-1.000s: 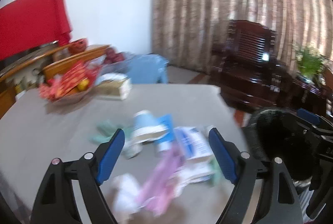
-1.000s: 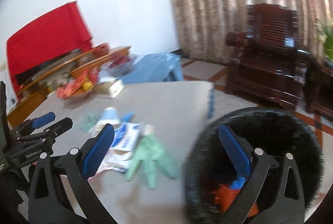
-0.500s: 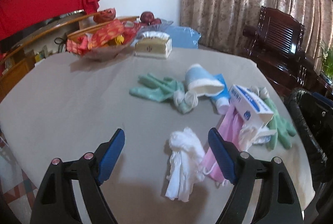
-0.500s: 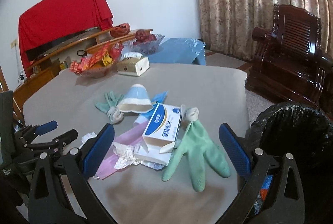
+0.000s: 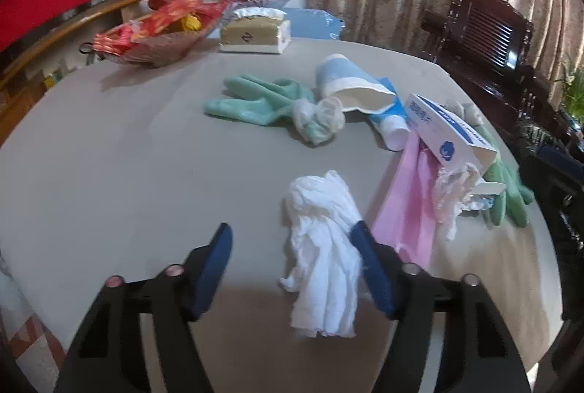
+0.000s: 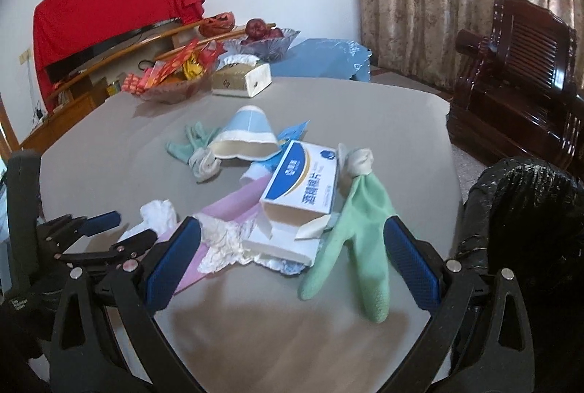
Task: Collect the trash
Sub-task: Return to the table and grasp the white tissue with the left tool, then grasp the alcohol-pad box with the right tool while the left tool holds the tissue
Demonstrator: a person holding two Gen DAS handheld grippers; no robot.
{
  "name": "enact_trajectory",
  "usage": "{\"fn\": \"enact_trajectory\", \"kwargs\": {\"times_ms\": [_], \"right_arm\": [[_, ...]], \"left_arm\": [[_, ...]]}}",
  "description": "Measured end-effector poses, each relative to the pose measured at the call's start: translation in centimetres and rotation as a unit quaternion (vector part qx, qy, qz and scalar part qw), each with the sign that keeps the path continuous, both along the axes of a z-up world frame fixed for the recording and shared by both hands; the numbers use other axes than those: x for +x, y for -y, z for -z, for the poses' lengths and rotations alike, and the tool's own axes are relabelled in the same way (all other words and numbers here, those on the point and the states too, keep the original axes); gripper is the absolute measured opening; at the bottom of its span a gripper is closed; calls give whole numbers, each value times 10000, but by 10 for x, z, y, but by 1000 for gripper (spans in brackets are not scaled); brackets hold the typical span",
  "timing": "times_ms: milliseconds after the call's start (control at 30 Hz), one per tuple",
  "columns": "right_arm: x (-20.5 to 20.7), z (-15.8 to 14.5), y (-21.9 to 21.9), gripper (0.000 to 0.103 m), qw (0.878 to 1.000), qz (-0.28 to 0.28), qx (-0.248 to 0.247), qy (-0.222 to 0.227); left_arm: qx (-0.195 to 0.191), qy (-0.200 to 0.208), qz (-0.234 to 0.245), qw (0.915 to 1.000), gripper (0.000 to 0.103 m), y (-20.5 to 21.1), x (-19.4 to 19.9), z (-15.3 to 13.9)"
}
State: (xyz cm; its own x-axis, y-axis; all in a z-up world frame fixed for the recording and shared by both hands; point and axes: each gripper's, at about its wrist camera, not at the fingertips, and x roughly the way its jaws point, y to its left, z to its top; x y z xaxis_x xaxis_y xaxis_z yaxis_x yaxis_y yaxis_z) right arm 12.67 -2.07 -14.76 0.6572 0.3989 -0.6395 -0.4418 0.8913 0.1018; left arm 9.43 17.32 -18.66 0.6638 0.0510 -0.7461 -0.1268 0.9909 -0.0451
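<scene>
Trash lies on a grey table (image 5: pixel 109 174): a crumpled white tissue (image 5: pixel 325 239), a pink sheet (image 5: pixel 408 210), a blue-white carton (image 5: pixel 449 133), two green rubber gloves (image 5: pixel 255 100) (image 6: pixel 357 228), a blue paper cup (image 5: pixel 350 86) and a tube (image 5: pixel 390 126). My left gripper (image 5: pixel 292 239) is open, low over the table, its right finger touching the tissue. My right gripper (image 6: pixel 292 236) is open and empty over the carton (image 6: pixel 303 181) and the near glove. A black-bagged bin (image 6: pixel 522 210) stands at the table's right edge.
A snack basket (image 5: pixel 153 35), a tissue box (image 5: pixel 255 31) and a fruit bowl (image 6: pixel 262 38) sit at the table's far side. A dark wooden armchair (image 6: pixel 518 71) and curtains stand to the right. A red-covered cabinet (image 6: pixel 109 9) is behind.
Both grippers swung left from the bin toward the trash pile. My left gripper dropped closer to the white tissue. My right gripper came in over the carton and glove.
</scene>
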Motion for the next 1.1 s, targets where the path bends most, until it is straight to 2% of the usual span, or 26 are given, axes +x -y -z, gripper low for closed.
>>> {"fn": "enact_trajectory", "kwargs": {"times_ms": [67,133,200,333,567,800,900,1100], "right_arm": [[1,4,-4,96,10000,-58,-7,-57],[2,6,-8,90,9998,-125,1,-128],[2,8,-12,86,9996,-220,-15,-176],[4,4,-17,85,9996,-247,-33,-104],[17,-1,-4,85,9999,46,-96,-67],[40,3,-7,74,9997,109,-49,-213],[48,8,-14,74,9994,117,-26,-335],[62,21,-25,74,9985,178,-152,-487]], "left_arm": [[-181,-5,165,9997,39,2,1,1],[-304,12,301,9991,28,4,1,-1],[-301,62,319,9990,24,4,-2,-5],[-470,219,180,9985,22,-6,-6,-19],[-517,424,-73,9977,22,-21,-3,-33],[-390,604,-115,9973,22,-16,15,-42],[-266,671,-61,9974,22,-10,22,-44],[-281,690,-15,9972,22,-10,29,-44]]}}
